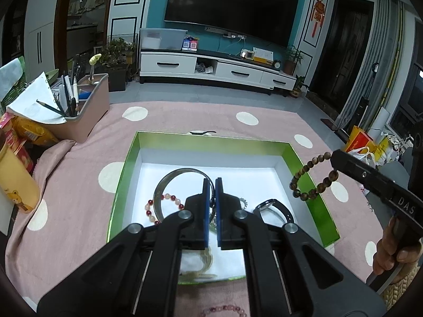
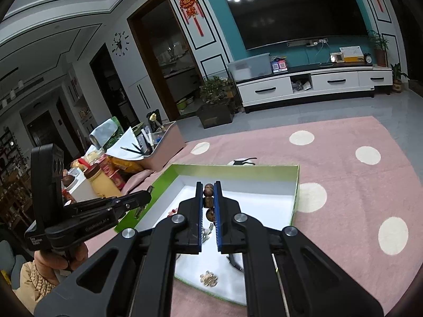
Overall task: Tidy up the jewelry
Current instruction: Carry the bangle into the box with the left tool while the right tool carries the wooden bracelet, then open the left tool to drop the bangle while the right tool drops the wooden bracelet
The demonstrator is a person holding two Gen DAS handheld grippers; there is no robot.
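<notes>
A shallow green box (image 1: 211, 138) with a white floor lies on the pink dotted cloth. My left gripper (image 1: 212, 183) is shut above it, and the rim of a silver bangle (image 1: 182, 170) runs between its pads. Under the bangle lies a red-and-pink bead bracelet (image 1: 173, 198). A black watch (image 1: 275, 207) and a small silver chain (image 1: 243, 202) also rest inside. My right gripper (image 1: 333, 161) is shut on a brown wooden bead bracelet (image 1: 312, 182), which hangs over the box's right wall. The right wrist view shows those beads (image 2: 208, 198) pinched between the blue pads of that gripper (image 2: 208, 185).
A gold knot pendant (image 2: 208, 278) lies near the box's (image 2: 238, 167) front edge. A pink bead bracelet (image 1: 224, 310) sits on the cloth in front of the box. At the left stand a pen organizer (image 1: 87, 105), a yellow bottle (image 1: 15, 182) and snack packs.
</notes>
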